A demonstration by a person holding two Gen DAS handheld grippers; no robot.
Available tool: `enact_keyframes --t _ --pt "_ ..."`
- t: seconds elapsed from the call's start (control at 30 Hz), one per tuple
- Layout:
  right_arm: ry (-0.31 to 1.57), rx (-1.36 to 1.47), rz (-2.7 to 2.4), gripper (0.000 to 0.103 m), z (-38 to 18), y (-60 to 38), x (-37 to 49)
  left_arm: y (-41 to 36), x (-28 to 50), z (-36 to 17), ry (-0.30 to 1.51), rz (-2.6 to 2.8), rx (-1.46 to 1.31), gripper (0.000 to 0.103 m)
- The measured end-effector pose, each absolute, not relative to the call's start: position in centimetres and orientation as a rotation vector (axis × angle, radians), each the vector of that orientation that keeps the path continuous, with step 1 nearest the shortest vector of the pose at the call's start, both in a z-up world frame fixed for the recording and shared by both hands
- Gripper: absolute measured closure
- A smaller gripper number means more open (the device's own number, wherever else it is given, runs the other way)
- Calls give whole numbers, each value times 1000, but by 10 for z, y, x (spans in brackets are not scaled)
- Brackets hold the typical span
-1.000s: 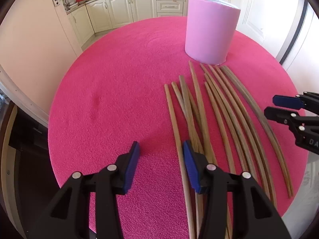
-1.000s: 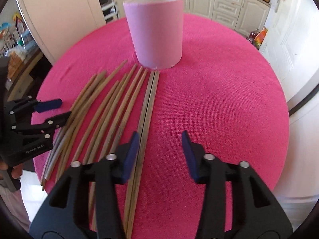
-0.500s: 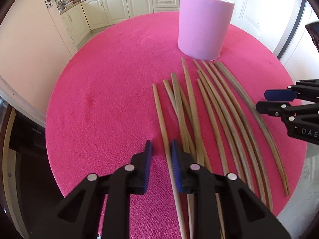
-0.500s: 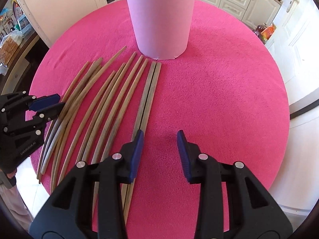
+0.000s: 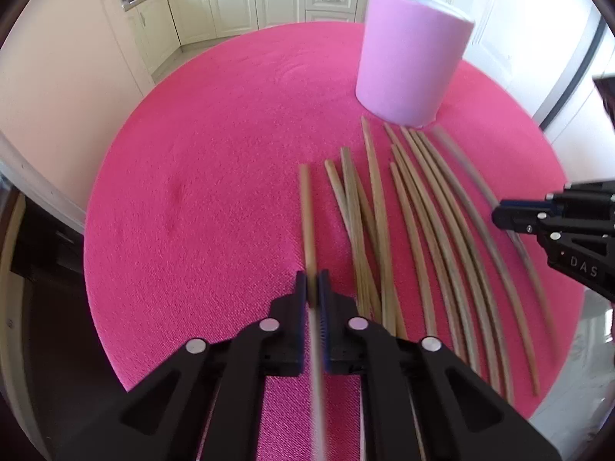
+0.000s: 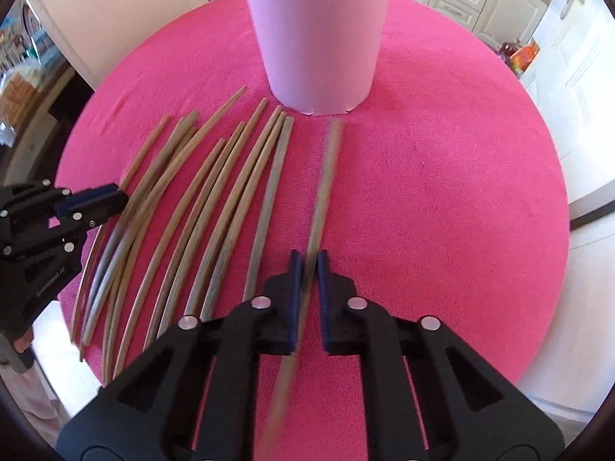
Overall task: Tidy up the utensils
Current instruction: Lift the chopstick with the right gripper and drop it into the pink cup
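Both hand-held grippers now clamped on chopsticks (image 5: 307, 211), "DAS" lettering on right hand-held gripper (image 5: 499, 213)

Twelve wooden chopsticks (image 6: 265, 192), one pink cup (image 6: 319, 34), two grippers.

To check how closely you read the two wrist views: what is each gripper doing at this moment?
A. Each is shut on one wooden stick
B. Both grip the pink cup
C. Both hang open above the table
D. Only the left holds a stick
A. The left gripper pinches the leftmost stick, and the right gripper pinches the rightmost stick; the pink cup stands untouched.
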State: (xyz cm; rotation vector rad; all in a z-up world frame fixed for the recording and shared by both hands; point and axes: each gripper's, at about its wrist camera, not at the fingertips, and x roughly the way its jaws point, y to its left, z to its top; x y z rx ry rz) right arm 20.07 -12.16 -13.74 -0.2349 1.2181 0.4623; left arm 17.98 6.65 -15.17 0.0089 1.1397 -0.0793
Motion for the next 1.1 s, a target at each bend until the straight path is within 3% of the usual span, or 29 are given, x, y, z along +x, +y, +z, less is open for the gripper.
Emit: enact_keyframes --t 0.23,0.37,0.8,1.1 --pt "1184 -109 484 97 -131 -165 196 89 170 -129 1052 -93 -121 97" --pt "1104 -21 499 97 -114 -184 193 91 164 -101 897 -123 -161 97" --pt "551 208 584 97 -2 -205 195 47 196 -8 240 -247 -191 97" --pt "264 264 533 97 29 -203 223 19 261 21 6 -228 -212 97"
